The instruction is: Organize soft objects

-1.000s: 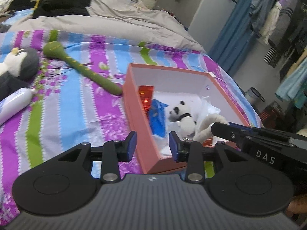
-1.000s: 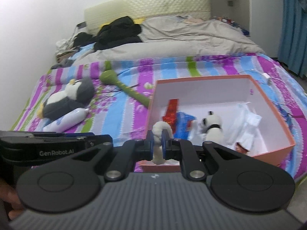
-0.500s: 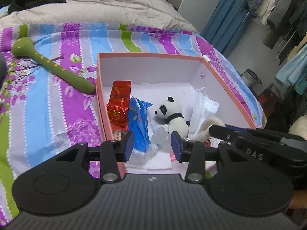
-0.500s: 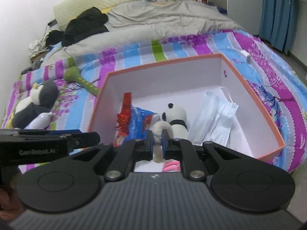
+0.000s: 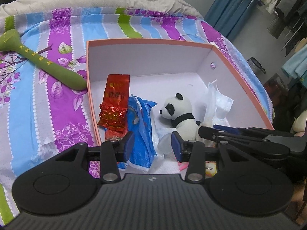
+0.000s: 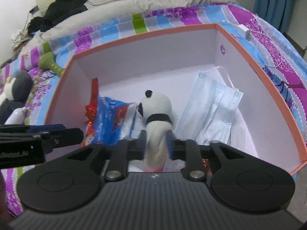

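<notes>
Over the orange box, the right gripper, jaws just parting, releases a cream plush beside the panda, the left gripper gapes empty, and the penguin and green stick wait on the bed.

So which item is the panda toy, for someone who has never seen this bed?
On the striped bedspread sits an open orange box. The panda lies mid-floor inside, between a blue packet and face masks. It alone is plush, white with black ears and collar.

Both black grippers have ribbed bodies, 2 round discs, silver screws and blue-padded fingers.
</notes>
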`<state>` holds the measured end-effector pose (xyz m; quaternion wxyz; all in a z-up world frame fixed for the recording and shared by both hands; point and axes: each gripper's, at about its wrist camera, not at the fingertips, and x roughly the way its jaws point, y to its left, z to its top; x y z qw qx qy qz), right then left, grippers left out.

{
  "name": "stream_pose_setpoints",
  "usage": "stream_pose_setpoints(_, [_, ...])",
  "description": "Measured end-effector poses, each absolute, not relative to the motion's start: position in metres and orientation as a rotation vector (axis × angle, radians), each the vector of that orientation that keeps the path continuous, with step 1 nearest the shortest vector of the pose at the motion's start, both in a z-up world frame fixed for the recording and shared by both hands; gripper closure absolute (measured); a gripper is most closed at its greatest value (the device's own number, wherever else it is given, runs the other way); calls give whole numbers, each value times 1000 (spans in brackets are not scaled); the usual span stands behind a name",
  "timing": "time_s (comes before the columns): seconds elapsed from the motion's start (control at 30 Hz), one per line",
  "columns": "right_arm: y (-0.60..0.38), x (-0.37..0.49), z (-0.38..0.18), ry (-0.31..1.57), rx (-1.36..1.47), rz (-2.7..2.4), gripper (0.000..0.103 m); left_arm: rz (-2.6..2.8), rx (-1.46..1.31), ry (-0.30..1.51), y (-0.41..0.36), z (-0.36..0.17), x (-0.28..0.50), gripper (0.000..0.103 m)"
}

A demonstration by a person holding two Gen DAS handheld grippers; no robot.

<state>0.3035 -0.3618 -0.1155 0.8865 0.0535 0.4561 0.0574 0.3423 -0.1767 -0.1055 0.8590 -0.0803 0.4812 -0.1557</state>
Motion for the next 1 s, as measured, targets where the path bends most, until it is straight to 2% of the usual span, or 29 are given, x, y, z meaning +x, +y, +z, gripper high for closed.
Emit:
stream_pose_setpoints(0.07, [-363, 305, -118, 951, 117, 115, 66, -327, -170, 1012, -176, -106, 343, 55])
stream_pose_setpoints(0.23, [-367, 303, -117, 960, 144, 104, 65, -331, -171, 1000, -176, -100, 339, 55])
stream_pose_setpoints(0.3, [-367, 299, -112, 952, 143, 98, 59, -334, -172, 988, -176, -94, 334, 55])
stream_pose_setpoints(0.37, [-367, 295, -106, 940, 142, 82, 46, -339, -175, 973, -176, -86, 327, 55])
stream_pose_setpoints(1.0, [-369, 193, -21, 732, 138, 66, 45, -361, -174, 800, -160, -7, 211, 55])
